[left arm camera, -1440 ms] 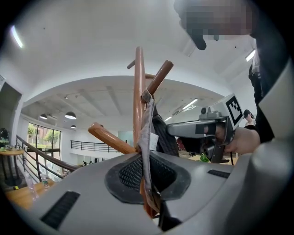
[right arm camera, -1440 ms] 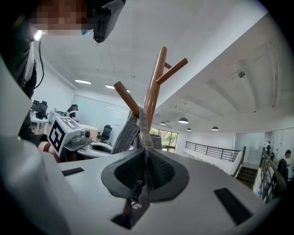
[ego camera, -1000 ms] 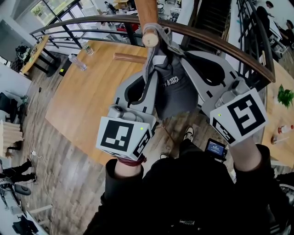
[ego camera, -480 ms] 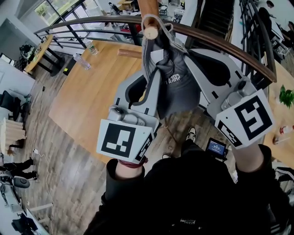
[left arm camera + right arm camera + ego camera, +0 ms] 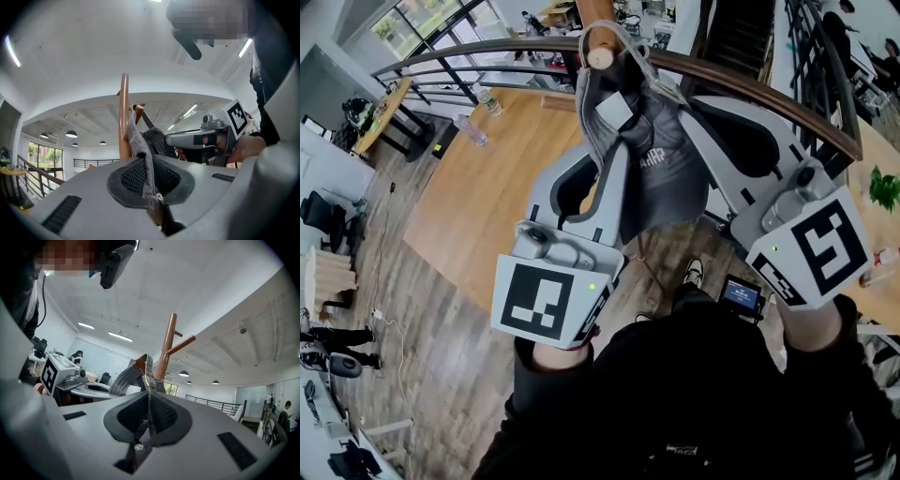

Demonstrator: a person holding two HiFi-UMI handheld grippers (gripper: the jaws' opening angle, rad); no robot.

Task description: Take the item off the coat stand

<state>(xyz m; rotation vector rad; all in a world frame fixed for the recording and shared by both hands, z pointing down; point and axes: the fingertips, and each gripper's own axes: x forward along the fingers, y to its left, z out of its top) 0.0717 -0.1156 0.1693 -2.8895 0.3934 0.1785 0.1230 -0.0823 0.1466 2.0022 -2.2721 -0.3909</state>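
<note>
Since the grey fabric cap (image 5: 661, 183) hangs by its strap loop over the round wooden coat-stand peg (image 5: 600, 56), left gripper (image 5: 151, 187) and right gripper (image 5: 148, 420) each pinch its fabric from opposite sides, probably for a level lift off the peg's end.

The item (image 5: 661, 178) is dark grey, white-lettered; the coat stand (image 5: 167, 345) is reddish-brown. The left gripper (image 5: 151, 197) and right gripper (image 5: 147, 423) are pale grey with black-and-white markers.

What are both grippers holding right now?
Left gripper: shut on the grey cap.
Right gripper: shut on the grey cap too.
</note>
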